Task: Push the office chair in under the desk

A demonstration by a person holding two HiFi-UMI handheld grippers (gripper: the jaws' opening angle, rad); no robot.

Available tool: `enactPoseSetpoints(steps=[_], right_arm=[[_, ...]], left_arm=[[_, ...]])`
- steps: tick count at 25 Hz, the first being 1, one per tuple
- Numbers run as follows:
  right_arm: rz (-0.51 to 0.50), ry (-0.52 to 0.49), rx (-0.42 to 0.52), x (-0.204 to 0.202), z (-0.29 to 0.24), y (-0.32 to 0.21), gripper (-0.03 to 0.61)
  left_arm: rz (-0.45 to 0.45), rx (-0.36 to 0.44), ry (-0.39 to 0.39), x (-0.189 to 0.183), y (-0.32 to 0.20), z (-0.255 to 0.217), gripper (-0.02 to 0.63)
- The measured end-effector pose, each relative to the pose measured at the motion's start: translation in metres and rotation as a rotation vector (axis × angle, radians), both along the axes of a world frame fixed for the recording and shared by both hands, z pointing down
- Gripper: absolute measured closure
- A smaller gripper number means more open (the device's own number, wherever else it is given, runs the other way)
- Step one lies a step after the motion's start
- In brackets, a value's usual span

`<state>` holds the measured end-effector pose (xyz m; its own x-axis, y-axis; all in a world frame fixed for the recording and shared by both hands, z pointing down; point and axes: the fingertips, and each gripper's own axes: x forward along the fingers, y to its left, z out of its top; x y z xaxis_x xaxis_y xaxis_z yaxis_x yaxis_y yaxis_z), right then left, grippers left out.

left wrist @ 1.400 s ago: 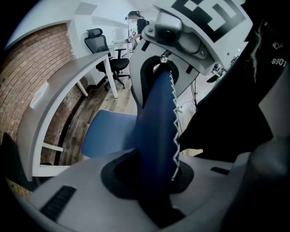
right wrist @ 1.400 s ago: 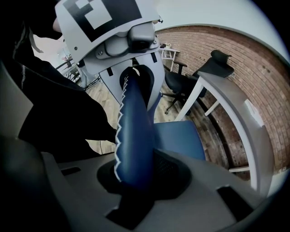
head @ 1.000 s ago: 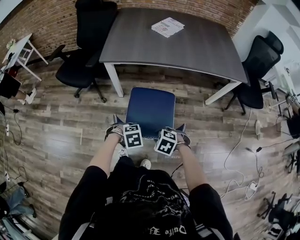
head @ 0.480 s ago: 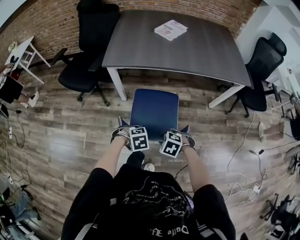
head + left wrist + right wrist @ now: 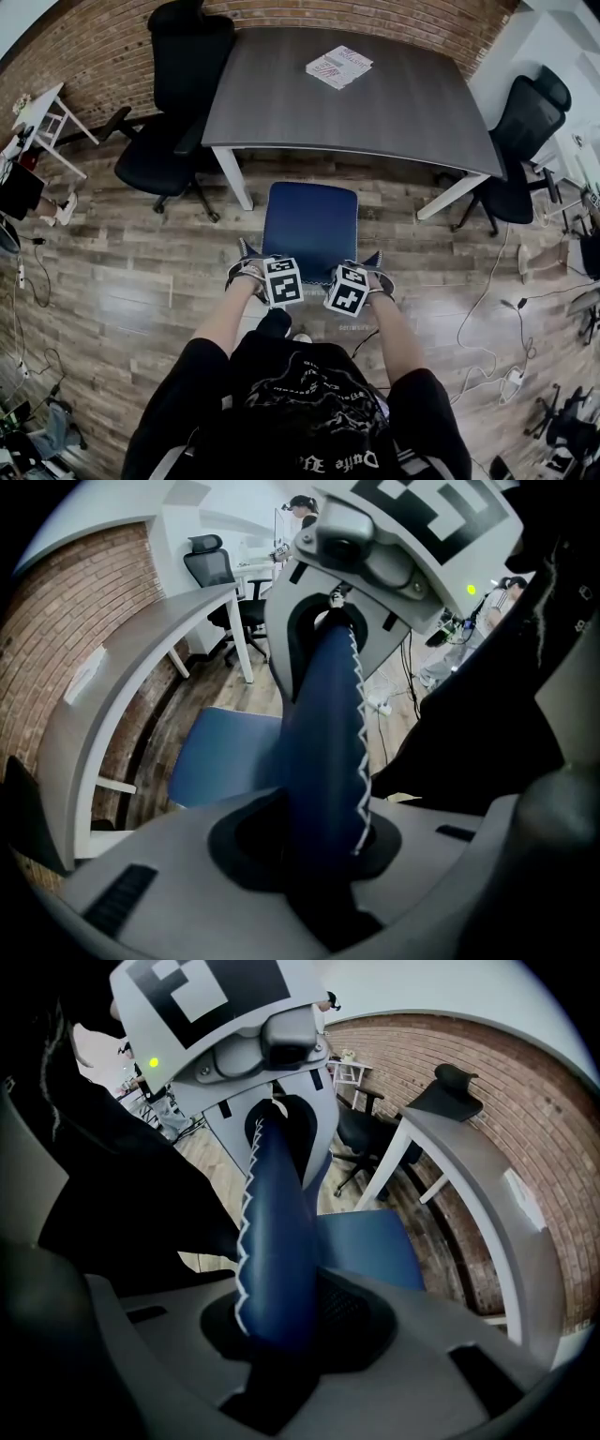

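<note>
My left gripper (image 5: 246, 265) and right gripper (image 5: 373, 272) are each pinching the blue backrest (image 5: 328, 742) of the office chair (image 5: 310, 220) between their jaws. The chair is standing on the floor nearer the counter (image 5: 375, 103) than a second ago. Its seat front is pointing at the counter's near edge, and the backrest is running parallel to that edge.

Grey desk (image 5: 412, 108) — magazine (image 5: 338, 67) on top, plank floor (image 5: 131, 272) bearing blue chair (image 5: 310, 225)

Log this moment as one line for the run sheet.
left gripper: shut on backrest | right gripper: shut on backrest | blue chair: seat facing desk, not yet under it | desk: booklet on top
</note>
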<state>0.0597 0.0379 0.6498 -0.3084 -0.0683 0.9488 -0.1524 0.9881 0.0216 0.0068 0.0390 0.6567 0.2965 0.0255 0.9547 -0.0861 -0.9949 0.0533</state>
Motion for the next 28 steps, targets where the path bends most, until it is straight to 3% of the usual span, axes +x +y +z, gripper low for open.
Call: enactPoseSetpoints(steps=[28], right_arm=[[0.041,0.019,-0.004,-0.013,0.006,-0.062,0.491]], left_arm=[[0.037,-0.004,0.002,-0.014,-0.063,0.005,0.526]])
